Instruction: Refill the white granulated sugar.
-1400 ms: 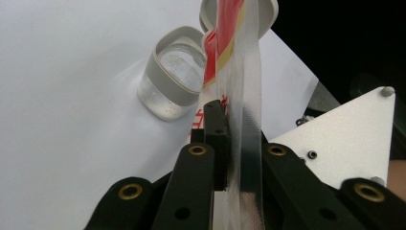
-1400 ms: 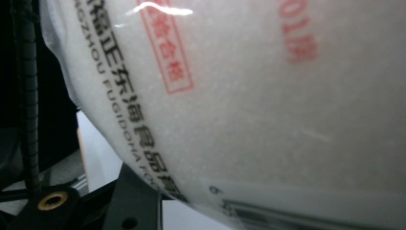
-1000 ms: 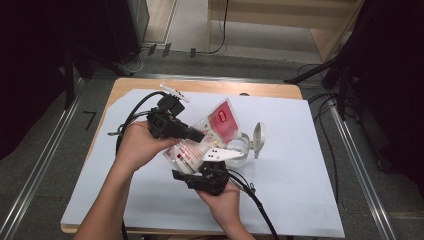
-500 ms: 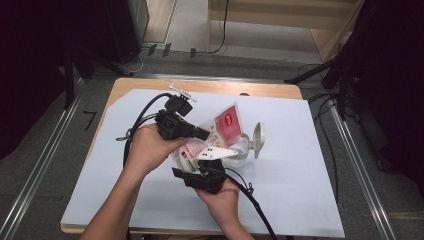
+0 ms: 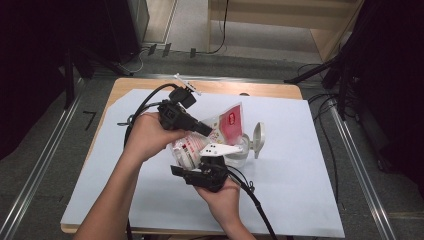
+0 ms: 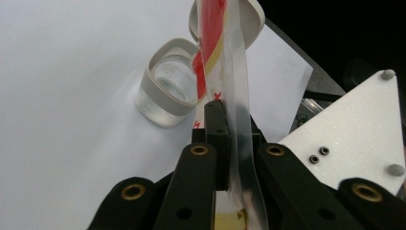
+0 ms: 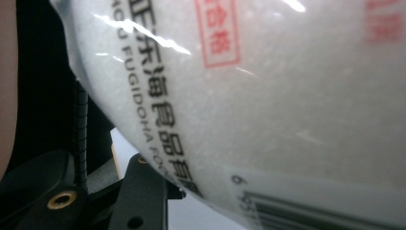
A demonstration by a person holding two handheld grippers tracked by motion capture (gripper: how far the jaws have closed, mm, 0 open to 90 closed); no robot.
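A clear plastic bag of white powder with red label [image 5: 222,131] is held above the white table sheet [image 5: 300,170]. The left gripper [image 6: 230,139] pinches its edge. The right gripper [image 5: 210,162] sits beneath; its grip cannot be told. A clear open-lidded jar [image 6: 167,93] stands just beside.

A clear plastic bag [image 5: 210,137] of white granules, printed in red and black with a red top part, is held tilted above the white surface [image 5: 300,190]; its upper edge stands over a small clear jar [image 6: 167,91] with a grey rim; the jar's grey lid [image 5: 258,139] stands hinged open beside it.
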